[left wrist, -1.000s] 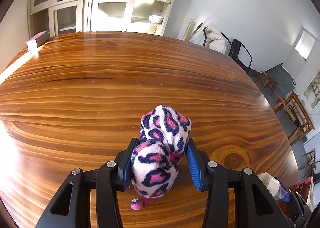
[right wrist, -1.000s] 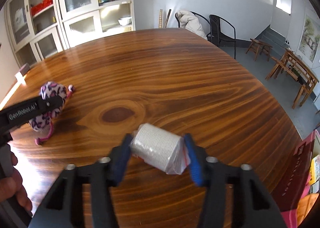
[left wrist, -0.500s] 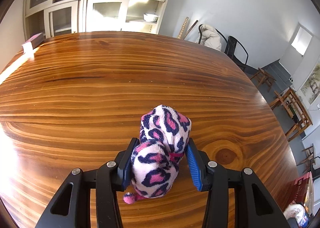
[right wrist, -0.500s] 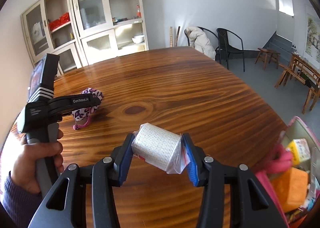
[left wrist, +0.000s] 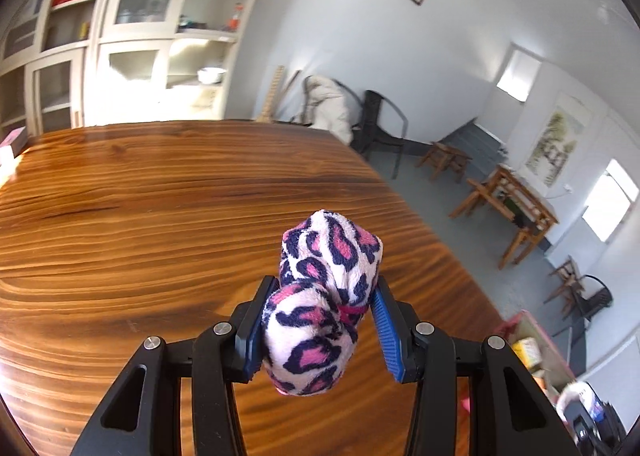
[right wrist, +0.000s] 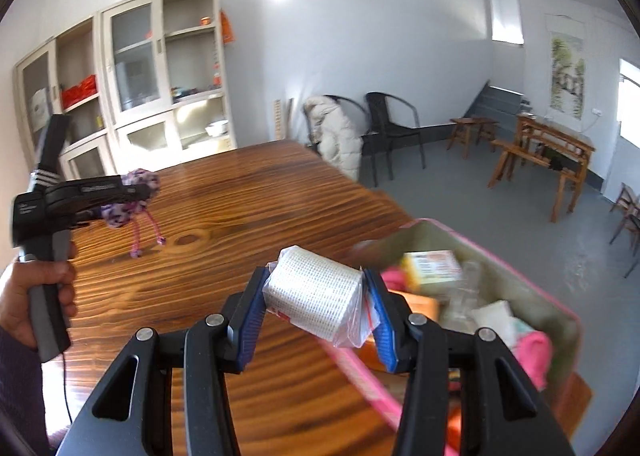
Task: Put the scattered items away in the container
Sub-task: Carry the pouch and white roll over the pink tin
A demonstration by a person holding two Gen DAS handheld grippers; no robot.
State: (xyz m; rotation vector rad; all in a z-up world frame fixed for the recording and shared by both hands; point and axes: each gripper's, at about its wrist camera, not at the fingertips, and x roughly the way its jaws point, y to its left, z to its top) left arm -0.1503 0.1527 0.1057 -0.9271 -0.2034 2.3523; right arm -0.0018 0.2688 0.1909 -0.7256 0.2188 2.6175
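Right gripper (right wrist: 316, 298) was the nearer of my 2 tools to the container (right wrist: 560, 308), and that settled my reading of the coming move. Its blue pads were clamped on a white mesh roll in a clear bag (right wrist: 316, 298), the roll's long axis running across from 1 pad to the other and tilted down toward the right. I had the roll in the air above the right edge of the tabletop (right wrist: 248, 216), just short of the container's pink rim. The container sat off that right edge, ahead and to the right of the fingers, already crowded with a yellow box (right wrist: 430, 266), pink cloth (right wrist: 532, 348) and other bits too blurred to name. From there I judged the drop needed only a short carry forward and right, over the rim, before letting go.

My left gripper (left wrist: 320, 320) was pinched on the leopard-print plush toy (left wrist: 324, 296), pads against its lower lump, its upper lump standing up past the fingertips and its cords hanging free, as the right wrist view showed. I held it over the tabletop, well apart from the container, which showed only at the far lower right of the left wrist view, beyond the table's right edge. So the toy had the longer trip, rightward across the wood, and I reckoned it should follow the roll, lest both tools crowd the opening at once.
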